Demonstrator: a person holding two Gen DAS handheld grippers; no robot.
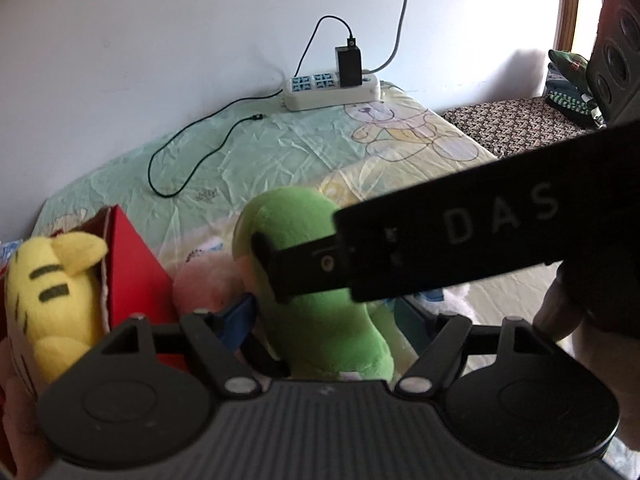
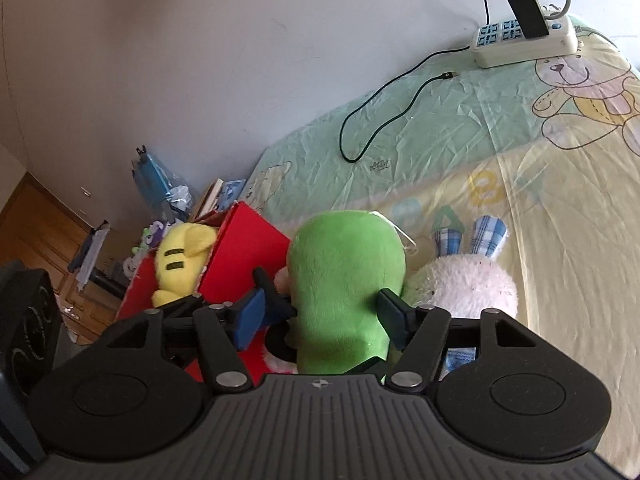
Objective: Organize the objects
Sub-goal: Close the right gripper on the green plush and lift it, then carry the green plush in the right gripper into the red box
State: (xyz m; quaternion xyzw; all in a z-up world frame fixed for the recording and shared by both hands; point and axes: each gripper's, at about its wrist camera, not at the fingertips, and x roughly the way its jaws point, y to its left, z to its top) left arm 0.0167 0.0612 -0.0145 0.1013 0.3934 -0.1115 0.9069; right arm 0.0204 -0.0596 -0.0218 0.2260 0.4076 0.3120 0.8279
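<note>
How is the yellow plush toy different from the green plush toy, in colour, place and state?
The yellow plush toy has dark stripes; the green plush toy is plain. The yellow one lies inside the red box; the green one stands outside it, on the bed sheet. Nothing grips the yellow one, while the green one sits between the fingers of the right gripper. Both are soft toys.

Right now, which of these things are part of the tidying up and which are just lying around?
Likely part of the job: green plush, yellow plush, red box, pink plush, white plush rabbit.
Just lying about: power strip, black charger, loose cable, stacked clothes.
</note>
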